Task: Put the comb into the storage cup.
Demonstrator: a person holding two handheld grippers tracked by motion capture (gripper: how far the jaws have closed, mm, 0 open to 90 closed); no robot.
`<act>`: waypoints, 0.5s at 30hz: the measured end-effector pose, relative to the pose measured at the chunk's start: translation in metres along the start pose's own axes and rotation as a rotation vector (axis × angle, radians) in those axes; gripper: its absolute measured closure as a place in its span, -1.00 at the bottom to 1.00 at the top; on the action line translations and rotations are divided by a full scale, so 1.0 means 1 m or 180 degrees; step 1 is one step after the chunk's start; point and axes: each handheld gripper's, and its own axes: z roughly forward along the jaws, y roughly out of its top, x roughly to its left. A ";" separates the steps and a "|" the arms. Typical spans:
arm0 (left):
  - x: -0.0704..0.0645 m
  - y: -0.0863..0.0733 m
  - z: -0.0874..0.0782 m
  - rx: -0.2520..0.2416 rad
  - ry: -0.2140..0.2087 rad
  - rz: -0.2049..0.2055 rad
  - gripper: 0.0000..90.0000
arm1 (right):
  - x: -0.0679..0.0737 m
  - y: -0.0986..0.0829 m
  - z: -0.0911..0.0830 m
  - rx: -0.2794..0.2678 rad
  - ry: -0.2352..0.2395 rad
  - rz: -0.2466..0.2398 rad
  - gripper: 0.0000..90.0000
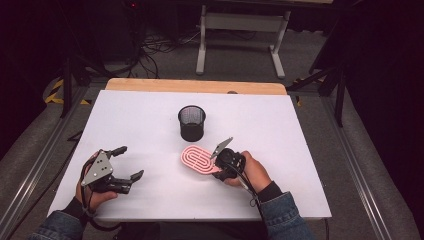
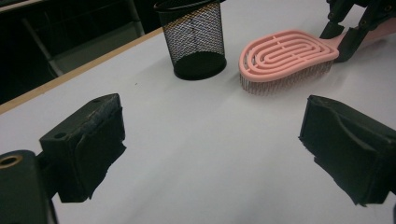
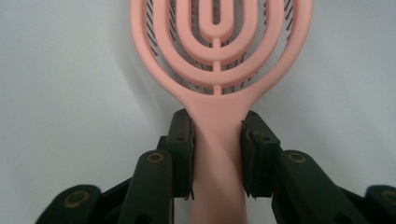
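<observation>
Pink hairbrush (image 3: 217, 56) is gripped by its handle at the bottom centre of the right gripper view, both pads of the right gripper (image 3: 217, 158) pressed against its sides. Its head is seen lying on the white table (image 1: 150, 105) at mid-frame in the high view. Lower left, the left gripper (image 1: 131, 162) is held wide open, empty. Farther up, a black mesh cup (image 1: 192, 122) is seen just beyond the brush.

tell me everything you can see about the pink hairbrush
The pink hairbrush looks like plastic: an oval head of open concentric loops with dark bristles underneath, facing the white table. Its head seems to rest bristles-down near the black mesh cup, not touching it. The right claw is shut on its handle, one jaw on each side.
</observation>
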 end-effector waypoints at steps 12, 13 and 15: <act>0.000 0.000 0.000 0.0015 -0.0005 0.0002 -0.83 | -0.002 -0.012 -0.011 -0.0382 -0.0280 0.0066 0.55; 0.000 0.000 0.000 0.0018 -0.0004 0.0003 -0.83 | -0.003 -0.013 -0.013 -0.0415 -0.0308 0.0069 0.55; -0.001 0.000 0.001 0.0024 0.0001 -0.0022 -0.83 | -0.005 -0.017 -0.018 -0.0495 -0.0361 0.0117 0.55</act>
